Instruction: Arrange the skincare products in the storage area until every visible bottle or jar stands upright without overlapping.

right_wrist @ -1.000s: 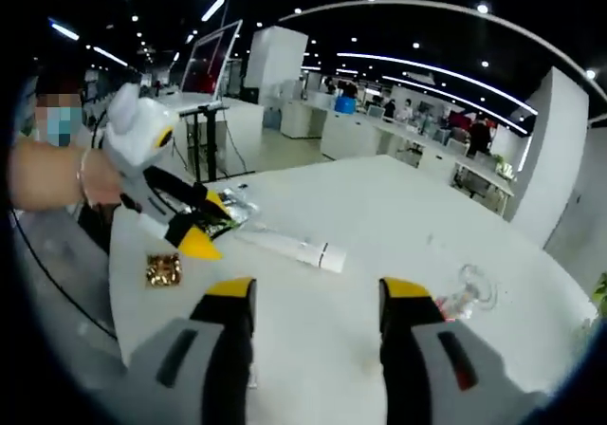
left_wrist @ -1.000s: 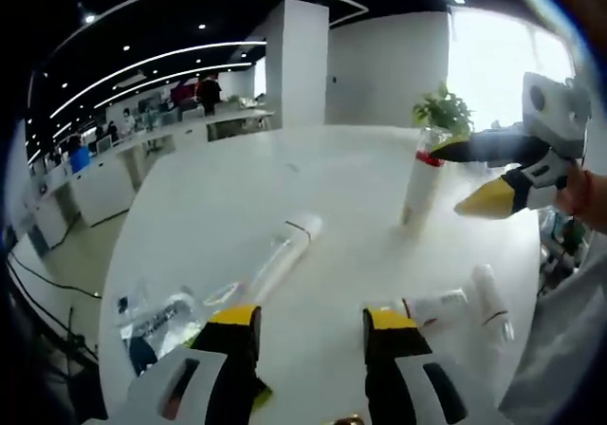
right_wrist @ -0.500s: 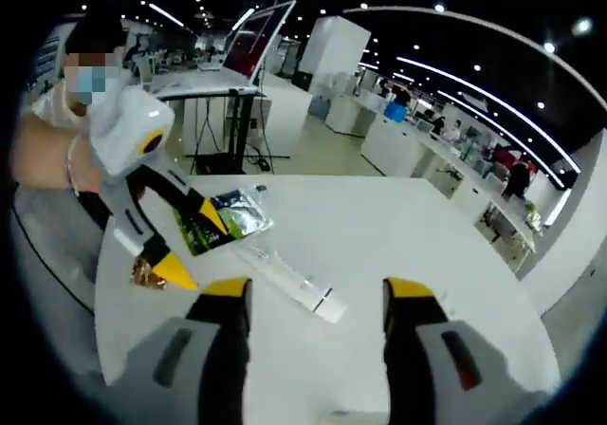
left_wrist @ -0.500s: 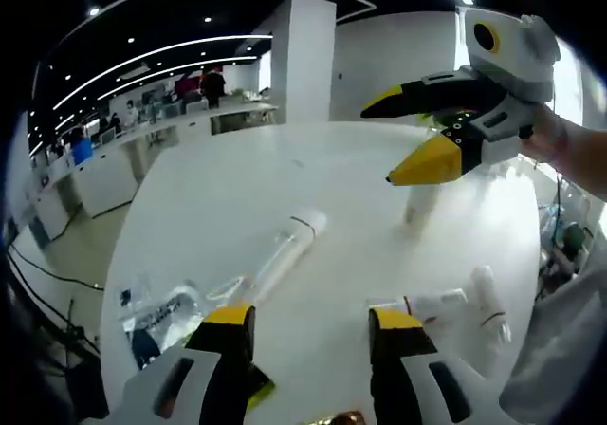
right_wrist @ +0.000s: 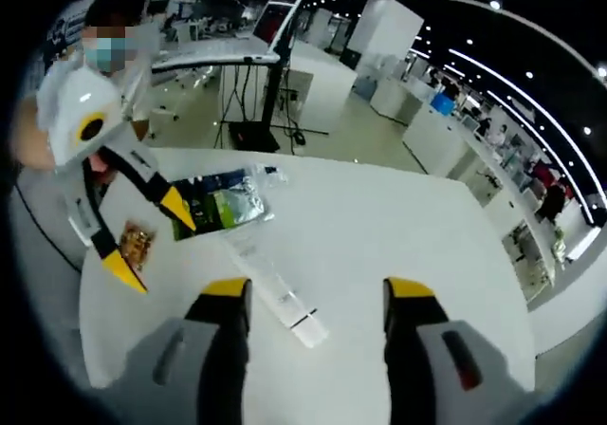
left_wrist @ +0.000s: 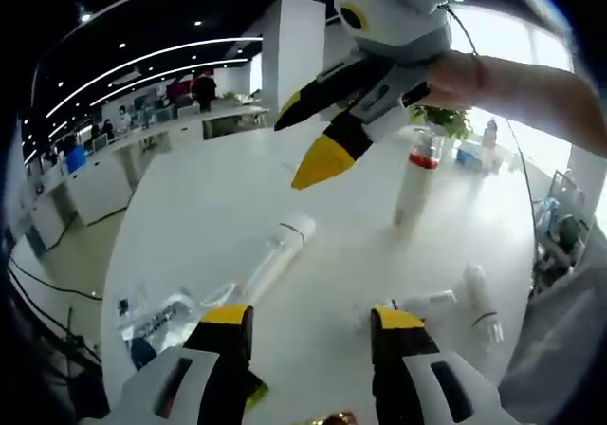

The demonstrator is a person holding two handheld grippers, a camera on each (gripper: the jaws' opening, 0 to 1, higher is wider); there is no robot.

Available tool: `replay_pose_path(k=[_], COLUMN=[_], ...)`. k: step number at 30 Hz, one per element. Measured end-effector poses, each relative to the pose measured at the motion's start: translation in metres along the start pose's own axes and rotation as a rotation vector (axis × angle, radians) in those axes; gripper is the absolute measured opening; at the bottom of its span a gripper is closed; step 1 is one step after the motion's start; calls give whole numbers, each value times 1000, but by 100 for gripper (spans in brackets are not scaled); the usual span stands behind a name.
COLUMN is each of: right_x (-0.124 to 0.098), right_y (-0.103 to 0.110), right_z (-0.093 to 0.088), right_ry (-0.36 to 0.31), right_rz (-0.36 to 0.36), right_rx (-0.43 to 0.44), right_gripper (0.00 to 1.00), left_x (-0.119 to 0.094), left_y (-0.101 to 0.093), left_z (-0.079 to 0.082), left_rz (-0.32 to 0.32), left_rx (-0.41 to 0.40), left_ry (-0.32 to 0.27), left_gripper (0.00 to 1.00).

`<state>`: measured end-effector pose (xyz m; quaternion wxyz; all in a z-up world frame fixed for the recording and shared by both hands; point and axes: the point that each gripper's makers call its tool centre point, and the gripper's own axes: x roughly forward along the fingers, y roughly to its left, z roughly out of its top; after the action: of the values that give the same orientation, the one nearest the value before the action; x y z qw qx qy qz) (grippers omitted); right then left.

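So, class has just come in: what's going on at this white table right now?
A person holds a two-jaw claw in each hand over a white table, tidying skincare products. Both claws are open and empty. The right claw hangs above a clear tube lying flat; the left claw is near a foil packet. One red-banded bottle stands upright. Two white tubes lie on their sides, not yet stood up.

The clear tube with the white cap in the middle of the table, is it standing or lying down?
Lying down. In the left gripper view the clear tube with the white cap rests lengthwise on the white table, while the white bottle with the red band behind it stands upright.
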<state>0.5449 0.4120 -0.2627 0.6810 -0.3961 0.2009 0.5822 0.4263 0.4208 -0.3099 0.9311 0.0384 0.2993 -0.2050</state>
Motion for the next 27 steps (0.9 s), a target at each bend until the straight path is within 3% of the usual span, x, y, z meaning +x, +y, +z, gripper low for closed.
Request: replay_pose_path(k=[7,15,20,24,27], right_x=[37,66,81,89,88], right_y=[10,17,25,41,37], right_z=[-28,-67,-71,-76,-78], right_ry=[174,280,303,329,342], right_rz=[139,219,249,310,288], right_rx=[-131,-142,-158,-181,-242], right_gripper=[56,48,40,35,32], left_x=[1,1,0,1,-1], left_y=[2,7,8,13,17], left_z=[-3,-9,-7,-14,-14], left_rz=[2,-5,-8,9,13], left_rx=[6,-11,-20,1,-25], left_ry=[16,31,19,48,45], left_gripper=[52,51,51,51,51])
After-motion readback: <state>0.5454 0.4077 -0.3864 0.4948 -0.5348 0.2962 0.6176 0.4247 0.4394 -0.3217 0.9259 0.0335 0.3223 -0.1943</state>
